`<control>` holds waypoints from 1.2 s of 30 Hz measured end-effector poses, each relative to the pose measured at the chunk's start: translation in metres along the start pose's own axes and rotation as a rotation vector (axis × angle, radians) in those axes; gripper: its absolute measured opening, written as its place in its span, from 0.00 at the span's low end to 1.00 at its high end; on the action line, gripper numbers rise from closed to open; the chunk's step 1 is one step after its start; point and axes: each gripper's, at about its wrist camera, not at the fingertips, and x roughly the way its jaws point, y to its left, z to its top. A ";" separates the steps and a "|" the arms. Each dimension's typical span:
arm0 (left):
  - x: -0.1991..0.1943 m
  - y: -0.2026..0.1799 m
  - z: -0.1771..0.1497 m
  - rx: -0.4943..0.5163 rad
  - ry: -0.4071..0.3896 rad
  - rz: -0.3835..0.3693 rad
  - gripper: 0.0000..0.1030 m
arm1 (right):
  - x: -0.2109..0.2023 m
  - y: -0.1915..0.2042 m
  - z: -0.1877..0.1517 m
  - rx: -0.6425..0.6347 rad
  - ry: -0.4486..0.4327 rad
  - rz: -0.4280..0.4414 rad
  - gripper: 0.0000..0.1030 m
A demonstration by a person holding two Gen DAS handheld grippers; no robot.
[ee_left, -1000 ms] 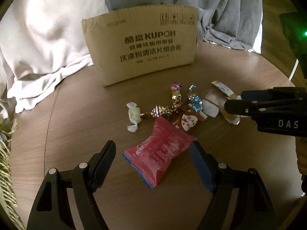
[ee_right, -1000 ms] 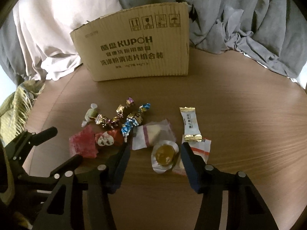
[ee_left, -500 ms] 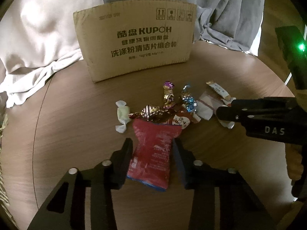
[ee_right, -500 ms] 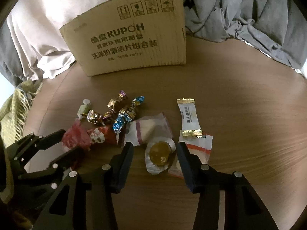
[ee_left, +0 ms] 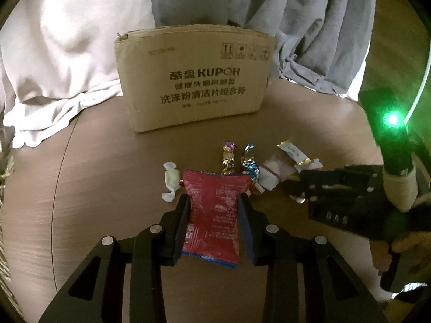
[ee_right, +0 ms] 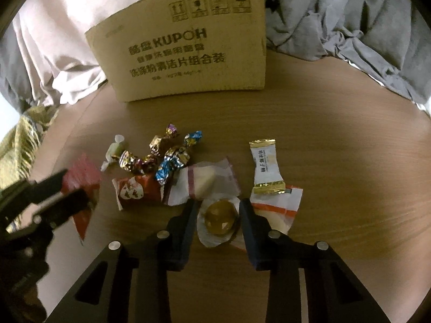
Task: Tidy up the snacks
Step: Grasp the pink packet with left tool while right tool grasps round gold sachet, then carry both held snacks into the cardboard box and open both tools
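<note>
My left gripper (ee_left: pixel 212 199) is shut on a red snack packet (ee_left: pixel 212 215), which hangs lengthwise between the pads, just above the round wooden table (ee_left: pixel 107 188). The right wrist view shows the same packet (ee_right: pixel 83 169) at the left, in the left gripper (ee_right: pixel 54 188). My right gripper (ee_right: pixel 218 204) points down at the table. Its jaws are closing on a round golden candy (ee_right: pixel 221 215) in a white wrapper, and both pads touch the wrapper. The right gripper (ee_left: pixel 301 185) also shows low at the right of the left wrist view.
A cardboard box (ee_right: pixel 183 45) stands at the back of the table. In front of it lie several foil candies (ee_right: pixel 172 156), a pale green candy (ee_left: pixel 171 180), a white sachet (ee_right: pixel 265 167) and small packets (ee_right: pixel 137 191). White cloth (ee_left: pixel 67 53) and grey cloth (ee_left: pixel 309 27) hang behind.
The left jaws closed on the red packet, which turned lengthwise and rose slightly with the gripper. The right jaws narrowed around the golden candy.
</note>
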 end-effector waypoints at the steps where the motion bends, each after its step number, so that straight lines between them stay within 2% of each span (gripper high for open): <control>1: 0.000 0.000 0.000 -0.004 0.000 -0.001 0.34 | 0.001 0.002 0.000 -0.011 0.006 -0.003 0.33; 2: 0.000 0.001 0.001 -0.008 0.001 0.000 0.34 | 0.001 0.003 0.000 -0.019 0.002 -0.007 0.31; 3: 0.000 0.001 0.000 -0.011 0.000 0.003 0.34 | 0.001 0.004 0.000 -0.026 0.004 -0.010 0.25; 9: -0.004 0.001 -0.001 -0.010 -0.009 0.009 0.34 | -0.002 0.003 -0.003 -0.013 0.008 0.010 0.25; 17: -0.022 -0.004 0.007 -0.018 -0.060 0.001 0.34 | -0.032 0.006 -0.004 -0.012 -0.037 0.040 0.25; 26: -0.056 -0.013 0.023 -0.017 -0.147 -0.015 0.34 | -0.079 0.015 0.005 -0.025 -0.165 0.055 0.25; 36: -0.096 -0.020 0.064 0.037 -0.320 0.016 0.34 | -0.120 0.016 0.034 -0.044 -0.311 0.055 0.25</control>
